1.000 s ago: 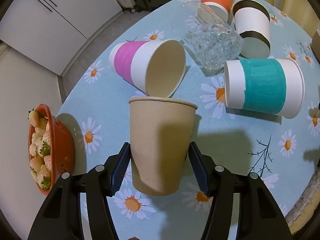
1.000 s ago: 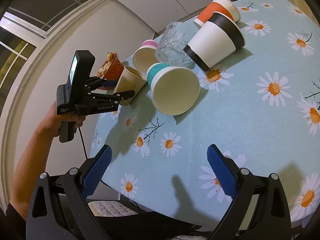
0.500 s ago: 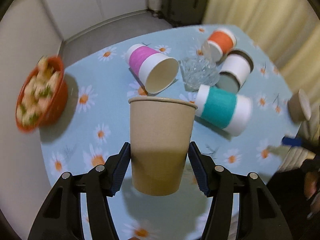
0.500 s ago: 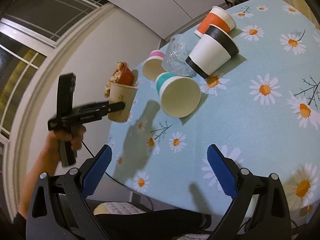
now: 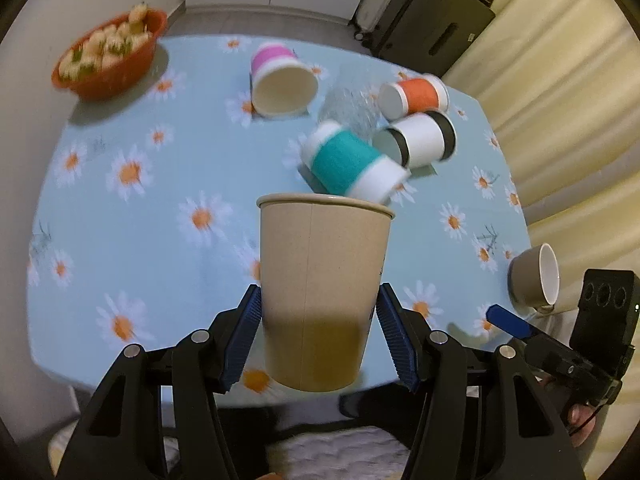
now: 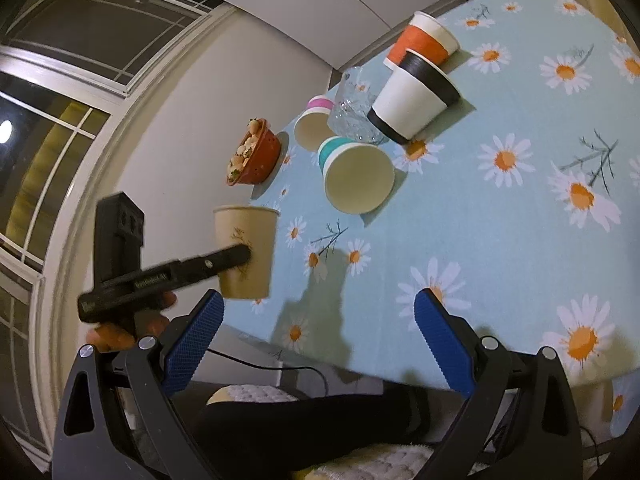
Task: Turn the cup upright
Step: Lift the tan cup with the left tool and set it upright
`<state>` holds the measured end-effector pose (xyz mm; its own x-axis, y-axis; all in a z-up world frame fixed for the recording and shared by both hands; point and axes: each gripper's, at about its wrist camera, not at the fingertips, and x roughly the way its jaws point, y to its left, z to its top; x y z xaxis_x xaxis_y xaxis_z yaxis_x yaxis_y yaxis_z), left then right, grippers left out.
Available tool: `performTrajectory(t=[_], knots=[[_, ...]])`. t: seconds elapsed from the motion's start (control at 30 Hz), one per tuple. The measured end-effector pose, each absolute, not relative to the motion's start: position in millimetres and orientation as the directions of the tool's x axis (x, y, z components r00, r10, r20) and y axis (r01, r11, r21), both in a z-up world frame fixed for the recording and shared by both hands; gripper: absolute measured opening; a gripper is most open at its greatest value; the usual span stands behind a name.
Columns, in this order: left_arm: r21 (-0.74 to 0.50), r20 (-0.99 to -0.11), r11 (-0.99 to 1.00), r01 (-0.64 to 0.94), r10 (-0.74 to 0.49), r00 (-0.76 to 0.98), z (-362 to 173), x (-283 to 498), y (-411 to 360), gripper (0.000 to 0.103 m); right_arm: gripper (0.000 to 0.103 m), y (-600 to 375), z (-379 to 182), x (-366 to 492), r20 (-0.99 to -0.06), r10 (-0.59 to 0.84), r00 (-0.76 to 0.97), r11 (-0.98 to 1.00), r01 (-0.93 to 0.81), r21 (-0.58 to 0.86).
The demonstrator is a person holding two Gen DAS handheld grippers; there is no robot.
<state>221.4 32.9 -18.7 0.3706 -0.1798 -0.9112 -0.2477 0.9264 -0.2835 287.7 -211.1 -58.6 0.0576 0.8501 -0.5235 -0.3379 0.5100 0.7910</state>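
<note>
Left gripper (image 5: 318, 330) clamped on brown paper cup (image 5: 322, 288), held mouth-up, empty as far as visible, above table (image 5: 132, 216) edge. Right gripper (image 6: 316, 340) spread wide, holding nothing. Red bowl (image 5: 108, 56) full of pale strawberries; teal cup (image 5: 352, 164) on its side.

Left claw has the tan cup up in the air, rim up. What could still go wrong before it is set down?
1. The left claw grips the tan paper cup low on its thin wall; it may crush or slip.
2. The cup hangs near the table edge, so a short placement could tip it off.
3. The teal cup lies on its side just beyond; bumping it could set it rolling.
</note>
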Motion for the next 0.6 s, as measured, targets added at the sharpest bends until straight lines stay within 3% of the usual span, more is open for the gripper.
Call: performTrajectory(t=[0.6], knots=[[-0.348, -0.913, 0.875, -0.336, -0.235, 0.333, -71.5, 213.6, -23.5, 0.058, 0.095, -229.4, -64.4, 286.2, -0.574, 0.818, 0.023, 0.552, -0.31, 0.774]])
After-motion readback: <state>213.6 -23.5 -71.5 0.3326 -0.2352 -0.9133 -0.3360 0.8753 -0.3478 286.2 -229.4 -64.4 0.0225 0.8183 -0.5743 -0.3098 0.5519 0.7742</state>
